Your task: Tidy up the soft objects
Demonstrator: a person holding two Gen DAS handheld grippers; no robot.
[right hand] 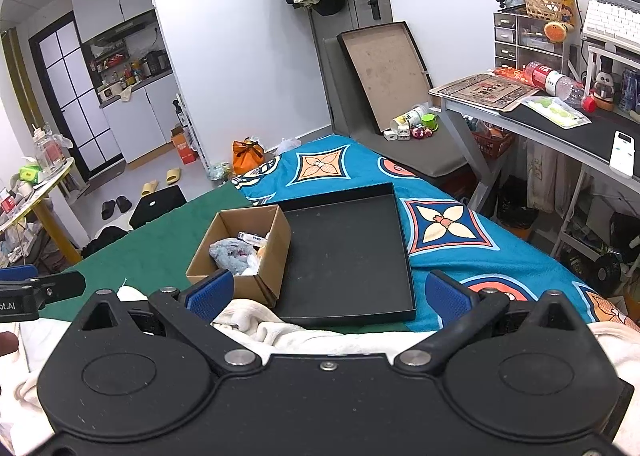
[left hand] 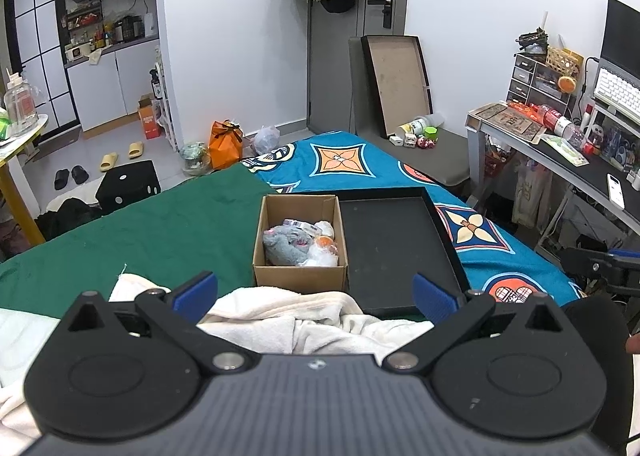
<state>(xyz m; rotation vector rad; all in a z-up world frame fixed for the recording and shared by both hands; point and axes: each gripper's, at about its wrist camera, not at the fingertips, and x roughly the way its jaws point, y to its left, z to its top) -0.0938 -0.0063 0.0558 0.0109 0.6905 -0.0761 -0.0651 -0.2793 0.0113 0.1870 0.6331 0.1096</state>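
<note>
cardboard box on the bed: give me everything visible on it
The cardboard box is small, brown, plain corrugated card, open-topped with no flaps showing. It sits upright on the green cloth, its right wall against the left rim of the black tray. Inside lie a grey fuzzy item, something orange, white crinkly pieces and a white printed band; what these are is unclear. The cream towel lies bunched at its near wall. Neither gripper touches it.

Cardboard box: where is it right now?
In both views the cardboard box sits mid-bed on the green cloth, touching the left side of the black tray, just beyond the cream towel.
</note>
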